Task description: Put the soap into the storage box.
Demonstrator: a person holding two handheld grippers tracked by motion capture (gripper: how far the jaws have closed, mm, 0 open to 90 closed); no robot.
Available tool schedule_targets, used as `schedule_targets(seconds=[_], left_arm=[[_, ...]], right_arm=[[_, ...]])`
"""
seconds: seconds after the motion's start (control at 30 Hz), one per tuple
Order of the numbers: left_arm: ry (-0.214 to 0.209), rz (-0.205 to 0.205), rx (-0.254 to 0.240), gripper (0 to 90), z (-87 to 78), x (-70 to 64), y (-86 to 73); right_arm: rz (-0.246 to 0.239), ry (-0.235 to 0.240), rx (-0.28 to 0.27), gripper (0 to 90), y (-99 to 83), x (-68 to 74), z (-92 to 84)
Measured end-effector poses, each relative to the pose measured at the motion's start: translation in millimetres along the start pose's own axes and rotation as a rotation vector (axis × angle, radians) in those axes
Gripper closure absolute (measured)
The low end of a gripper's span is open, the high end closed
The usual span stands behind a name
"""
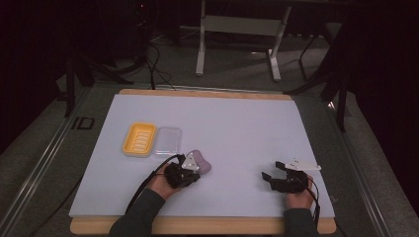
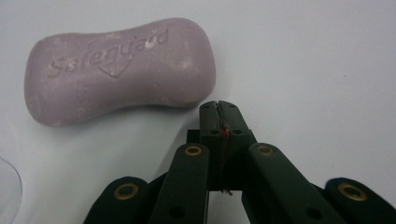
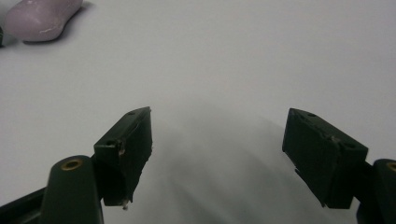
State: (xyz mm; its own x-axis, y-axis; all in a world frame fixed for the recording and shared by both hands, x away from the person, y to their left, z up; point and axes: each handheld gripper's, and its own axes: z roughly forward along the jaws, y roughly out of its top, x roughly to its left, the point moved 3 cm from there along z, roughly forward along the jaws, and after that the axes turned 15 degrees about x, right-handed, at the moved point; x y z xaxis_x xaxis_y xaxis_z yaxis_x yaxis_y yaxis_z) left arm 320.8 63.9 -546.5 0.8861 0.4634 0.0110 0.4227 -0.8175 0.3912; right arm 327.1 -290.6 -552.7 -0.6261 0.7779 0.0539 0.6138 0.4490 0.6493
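Left claw closing in on the soap bar

The pale purple, waisted soap bar [image 2: 119, 70] lies flat on the white table [image 1: 237, 128], just right of the clear plastic lid [image 1: 168, 141] and yellow ribbed soap dish [image 1: 139, 139]. The left claw [image 2: 219, 106] sits pressed together, empty, its tips just short of the soap's near edge. The right claw [image 3: 219, 140] rests spread, well right of the soap. Likely risk: shut tips would only shove the slick bar toward the lid, not grip it.
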Motion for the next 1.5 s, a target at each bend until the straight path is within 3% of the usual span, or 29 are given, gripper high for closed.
schedule_targets(seconds=[0.37, 0.63, 0.9, 1.3, 1.4, 1.5], left_arm=[[0.027, 0.017, 0.019, 87.9, 5.3, 4.4, 16.2], [0.052, -0.007, 0.031, 87.3, 9.4, 11.5, 29.2], [0.050, -0.027, 0.004, 84.5, 11.3, 15.9, 36.4], [0.020, -0.037, -0.057, 76.1, -18.5, 24.3, 35.1], [0.016, -0.037, -0.029, 75.2, -24.4, 30.2, 38.0], [0.009, -0.041, -0.032, 70.4, -28.1, 35.1, 41.7]], right_arm=[[0.000, 0.000, 0.002, 23.8, 0.0, -0.2, 0.0], [0.001, 0.001, 0.002, 23.8, 0.0, -0.2, -0.1], [0.000, 0.001, 0.003, 23.8, 0.1, 0.1, 0.1], [-0.006, -0.004, 0.007, 23.8, 0.2, 0.1, 0.4], [-0.005, -0.004, 0.006, 23.8, 0.2, 0.0, 0.5], [-0.003, -0.003, 0.008, 23.8, 0.3, 0.1, 0.6]])
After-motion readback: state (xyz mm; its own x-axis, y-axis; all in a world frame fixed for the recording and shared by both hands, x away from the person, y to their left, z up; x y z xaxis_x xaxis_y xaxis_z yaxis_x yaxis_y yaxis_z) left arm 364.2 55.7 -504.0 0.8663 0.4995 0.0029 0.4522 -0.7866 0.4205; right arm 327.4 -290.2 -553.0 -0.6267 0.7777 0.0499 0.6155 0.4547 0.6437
